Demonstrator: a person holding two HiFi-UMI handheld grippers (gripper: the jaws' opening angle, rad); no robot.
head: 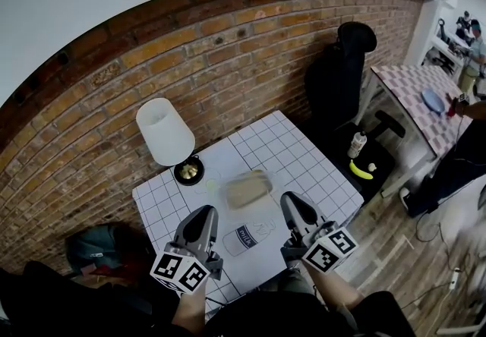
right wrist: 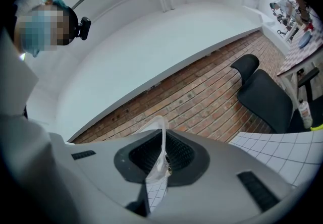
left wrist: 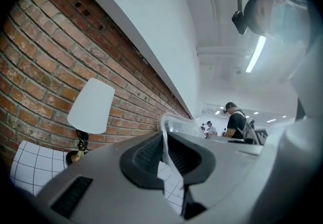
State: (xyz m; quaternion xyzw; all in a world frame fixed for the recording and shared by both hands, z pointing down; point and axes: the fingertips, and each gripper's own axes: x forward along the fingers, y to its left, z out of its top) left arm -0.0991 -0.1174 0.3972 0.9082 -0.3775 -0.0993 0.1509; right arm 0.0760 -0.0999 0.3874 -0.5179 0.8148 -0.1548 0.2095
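Note:
A clear plastic bag [head: 247, 190] with a tan, bread-like block inside lies at the middle of the white grid-patterned table [head: 304, 157]. A milk bottle picture [head: 247, 237] shows nearer me, between the grippers, apparently on the bag's film. My left gripper [head: 203, 218] and right gripper [head: 293, 205] hover over the near part of the table, one on each side of the bag. In the left gripper view the gripper [left wrist: 164, 151] is shut on a thin clear plastic edge [left wrist: 174, 126]. The right gripper [right wrist: 162, 156] likewise pinches clear film [right wrist: 158, 126].
A white-shaded lamp [head: 165, 130] with a brass base stands at the table's back left by the brick wall. A black chair [head: 342, 77] at the right carries a bottle [head: 357, 144] and a banana [head: 361, 170]. Farther right are a checkered table [head: 418, 96] and people.

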